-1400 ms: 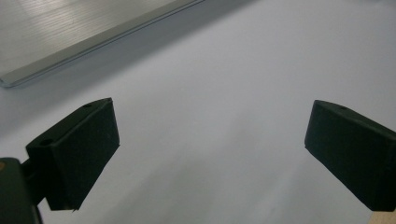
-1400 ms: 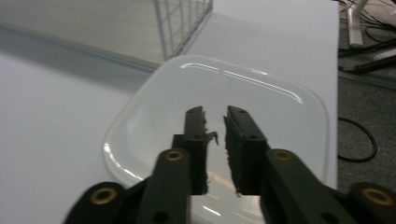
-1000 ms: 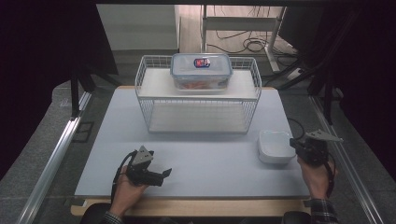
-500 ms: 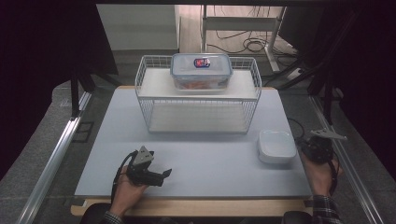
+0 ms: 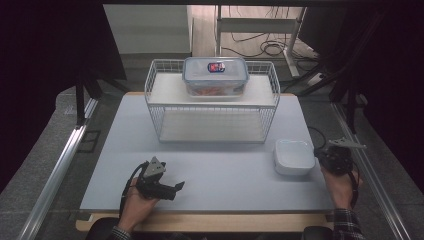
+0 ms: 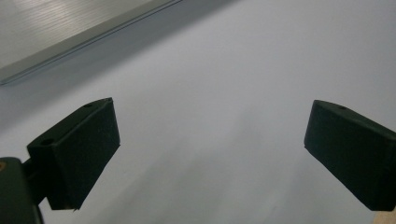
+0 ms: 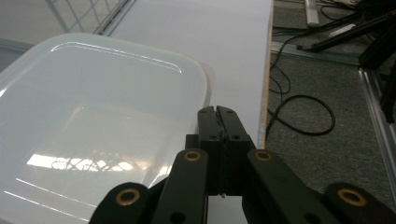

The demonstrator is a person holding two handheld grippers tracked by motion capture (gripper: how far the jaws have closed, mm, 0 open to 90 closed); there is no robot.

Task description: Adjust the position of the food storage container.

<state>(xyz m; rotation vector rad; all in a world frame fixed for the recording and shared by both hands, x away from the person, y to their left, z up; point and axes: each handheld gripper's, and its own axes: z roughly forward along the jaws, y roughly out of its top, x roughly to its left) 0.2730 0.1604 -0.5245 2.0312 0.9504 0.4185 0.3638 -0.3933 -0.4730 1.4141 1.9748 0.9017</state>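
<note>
white box sits by the shut claw

white and see-through, the small plastic box (image 5: pixel 294 156) lies flat on the pale table (image 5: pixel 225 165), near the table's right edge. its lid is on. in the right gripper view the box (image 7: pixel 93 121) is big and close, just to the left of the black jaws.

the right gripper (image 5: pixel 334 159) is held in the person's right hand (image 5: pixel 341 185), just beside the box's right side. its two jaws are pressed together, with nothing between them. their tips (image 7: pixel 219 114) are right at the rounded corner of the box. it is hard to tell if they touch it.

the left gripper (image 5: pixel 167 187) rests low over the front left part of the table, in the person's left hand (image 5: pixel 136 202). it is well apart from the box. its jaws stand wide apart, and in the left gripper view just bare table (image 6: pixel 224 93) is between them.

at the back of the table stands a white wire rack (image 5: pixel 212 107). on top of the rack sits a bigger clear box (image 5: pixel 215 76) with something orange inside.
</note>
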